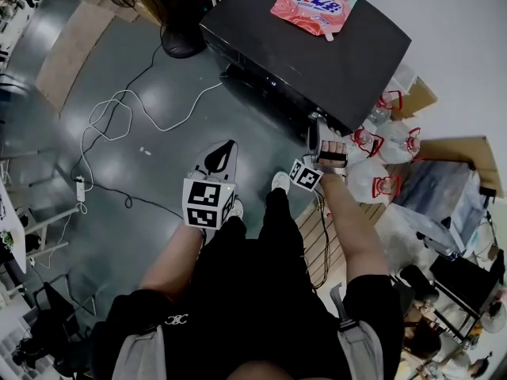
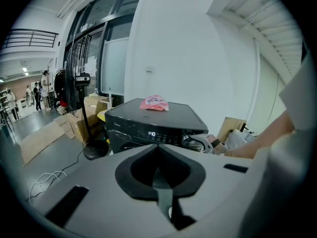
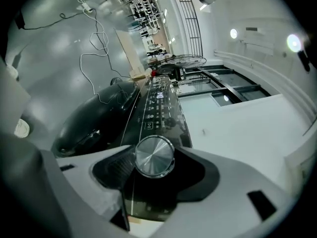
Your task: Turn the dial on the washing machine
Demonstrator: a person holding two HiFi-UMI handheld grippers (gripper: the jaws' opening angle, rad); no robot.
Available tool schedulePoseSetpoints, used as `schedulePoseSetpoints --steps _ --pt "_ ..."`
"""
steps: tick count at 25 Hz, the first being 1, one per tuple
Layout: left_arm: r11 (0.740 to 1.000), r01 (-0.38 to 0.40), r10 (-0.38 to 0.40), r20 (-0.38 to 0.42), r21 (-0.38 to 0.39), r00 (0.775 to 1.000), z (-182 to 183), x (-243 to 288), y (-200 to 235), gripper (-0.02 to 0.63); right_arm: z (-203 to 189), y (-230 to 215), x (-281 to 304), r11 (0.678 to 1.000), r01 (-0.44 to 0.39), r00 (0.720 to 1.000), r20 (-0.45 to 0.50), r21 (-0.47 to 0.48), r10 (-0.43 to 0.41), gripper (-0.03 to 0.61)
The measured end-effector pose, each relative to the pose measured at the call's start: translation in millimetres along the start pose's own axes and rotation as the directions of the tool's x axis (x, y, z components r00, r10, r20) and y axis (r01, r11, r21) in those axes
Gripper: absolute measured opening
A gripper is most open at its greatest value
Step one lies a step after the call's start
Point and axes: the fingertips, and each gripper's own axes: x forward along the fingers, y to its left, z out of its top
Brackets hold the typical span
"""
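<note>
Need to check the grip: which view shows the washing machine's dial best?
The right gripper view: the dial sits close up between the right gripper's tongs. The left gripper view shows it small, at the control panel's right end. In the head view the right gripper hides it.

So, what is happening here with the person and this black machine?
A person stands in front of a black washing machine with a gripper in each hand. The right gripper is at the control panel, and its jaws are closed on the silver dial, apparently to turn it. The left gripper is held back from the machine, shut and empty. The display is lit, and a pink pouch lies on top of the machine.
</note>
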Motion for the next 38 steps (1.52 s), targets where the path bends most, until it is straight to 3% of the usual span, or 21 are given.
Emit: schedulePoseSetpoints --steps 17,21,22,23,25,34,38 --pt "1.0 0.005 -0.004 0.021 -0.013 1.0 4.2 -5.9 1.1 -0.005 5.1 -3.1 1.0 0.996 -0.007 0.999 0.038 -0.085 0.01 0.284" --pt "1.0 0.003 -0.003 0.019 -0.016 1.0 1.0 -7.3 2.7 -0.005 3.3 1.6 1.7 0.993 -0.058 0.997 0.04 -0.1 0.062 0.285" --pt "1.0 0.002 -0.001 0.018 -0.017 1.0 0.1 -7.3 3.3 -0.005 -0.3 8.1 3.0 0.99 -0.094 0.995 0.024 -0.105 0.096 0.315" --pt "1.0 0.001 -0.001 0.018 -0.019 1.0 -0.3 -7.2 3.2 -0.005 -5.0 15.5 4.2 0.985 -0.127 0.992 0.007 -0.112 0.129 0.41" --pt "1.0 0.002 -0.001 0.02 -0.018 1.0 0.3 -7.0 2.3 -0.005 -12.9 22.7 4.7 0.982 -0.151 0.988 -0.01 -0.114 0.151 0.459" --pt "0.999 -0.014 0.014 0.012 -0.029 1.0 -5.2 -9.1 7.2 -0.005 -9.0 12.5 5.0 0.991 -0.116 0.993 -0.021 -0.059 0.115 0.447" --pt "1.0 -0.012 0.013 0.005 -0.025 1.0 -7.1 -8.4 6.0 -0.005 -8.4 7.8 8.5 0.997 -0.059 0.998 -0.03 -0.055 0.058 0.407"
